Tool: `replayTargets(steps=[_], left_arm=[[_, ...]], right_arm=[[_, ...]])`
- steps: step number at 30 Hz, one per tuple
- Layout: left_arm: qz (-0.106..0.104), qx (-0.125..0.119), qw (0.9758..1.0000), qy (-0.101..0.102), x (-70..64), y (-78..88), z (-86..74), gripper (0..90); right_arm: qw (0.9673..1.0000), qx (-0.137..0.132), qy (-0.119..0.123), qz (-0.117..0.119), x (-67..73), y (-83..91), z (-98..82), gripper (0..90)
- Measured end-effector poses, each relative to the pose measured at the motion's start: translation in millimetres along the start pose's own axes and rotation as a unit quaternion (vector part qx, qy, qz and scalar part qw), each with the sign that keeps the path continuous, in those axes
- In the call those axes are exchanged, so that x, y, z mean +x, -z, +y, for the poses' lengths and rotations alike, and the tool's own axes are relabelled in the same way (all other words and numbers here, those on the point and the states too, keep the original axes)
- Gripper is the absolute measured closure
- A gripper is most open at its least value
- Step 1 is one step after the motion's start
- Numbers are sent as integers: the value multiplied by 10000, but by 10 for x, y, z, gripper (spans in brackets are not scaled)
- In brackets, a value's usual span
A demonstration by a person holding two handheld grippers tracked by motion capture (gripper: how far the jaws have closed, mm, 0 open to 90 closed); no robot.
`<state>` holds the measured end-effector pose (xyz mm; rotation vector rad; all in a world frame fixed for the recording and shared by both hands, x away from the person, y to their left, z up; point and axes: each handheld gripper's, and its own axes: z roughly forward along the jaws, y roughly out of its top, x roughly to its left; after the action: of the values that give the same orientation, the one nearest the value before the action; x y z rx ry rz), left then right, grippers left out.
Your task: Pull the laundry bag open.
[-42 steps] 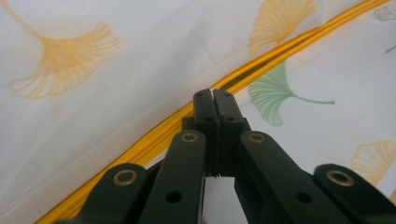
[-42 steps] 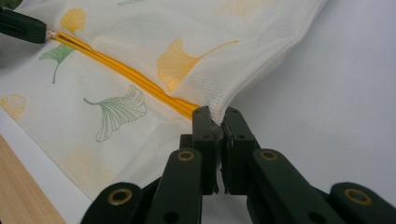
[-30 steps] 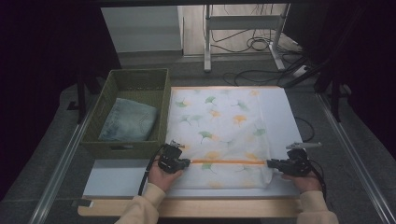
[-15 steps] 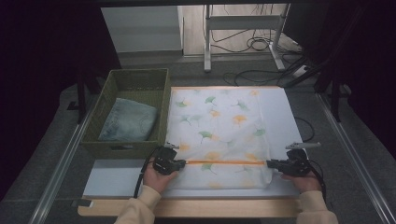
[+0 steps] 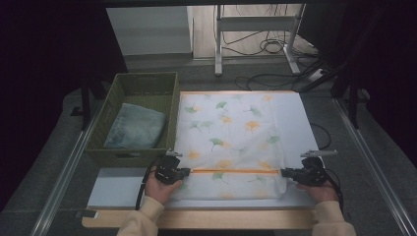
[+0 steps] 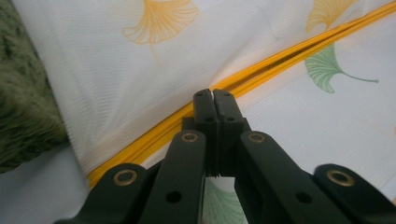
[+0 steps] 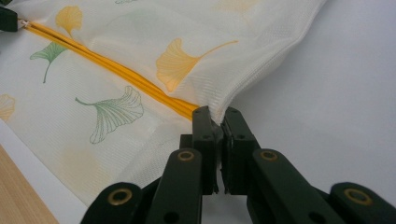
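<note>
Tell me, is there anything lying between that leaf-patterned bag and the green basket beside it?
Nothing visible. The leaf-patterned bag lies right beside the green basket, with no object between them. A folded blue-grey towel already lies inside the basket.

Three cams – one up high, two riding low

High one looked forward-down over the table (image 5: 300,118); both gripper views sat super close – all shared the laundry bag's (image 5: 231,132) orange zipper (image 6: 261,72).

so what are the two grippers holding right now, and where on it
Both hold the white leaf-print mesh bag. The left gripper pinches one end of its orange zipper; the right gripper pinches the bag's edge at the zipper's other end.
</note>
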<state>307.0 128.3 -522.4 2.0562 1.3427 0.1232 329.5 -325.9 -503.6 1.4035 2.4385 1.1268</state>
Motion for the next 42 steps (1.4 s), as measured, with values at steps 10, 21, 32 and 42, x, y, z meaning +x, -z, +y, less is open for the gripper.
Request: replayTargets(steps=[10,21,32,42], left_arm=[[24,-43,10000,46,51,56,-46,900],[91,-142,9998,76,120,150,-136,900],[220,-259,9994,72,181,230,-220,900],[258,-350,9989,185,285,294,-312,900]], right_arm=[[10000,15,1,3,0,-4,-2,852],[10000,24,5,3,-4,-5,-5,852],[10000,51,7,9,-5,-4,-9,852],[10000,46,1,24,-2,-3,-12,852]])
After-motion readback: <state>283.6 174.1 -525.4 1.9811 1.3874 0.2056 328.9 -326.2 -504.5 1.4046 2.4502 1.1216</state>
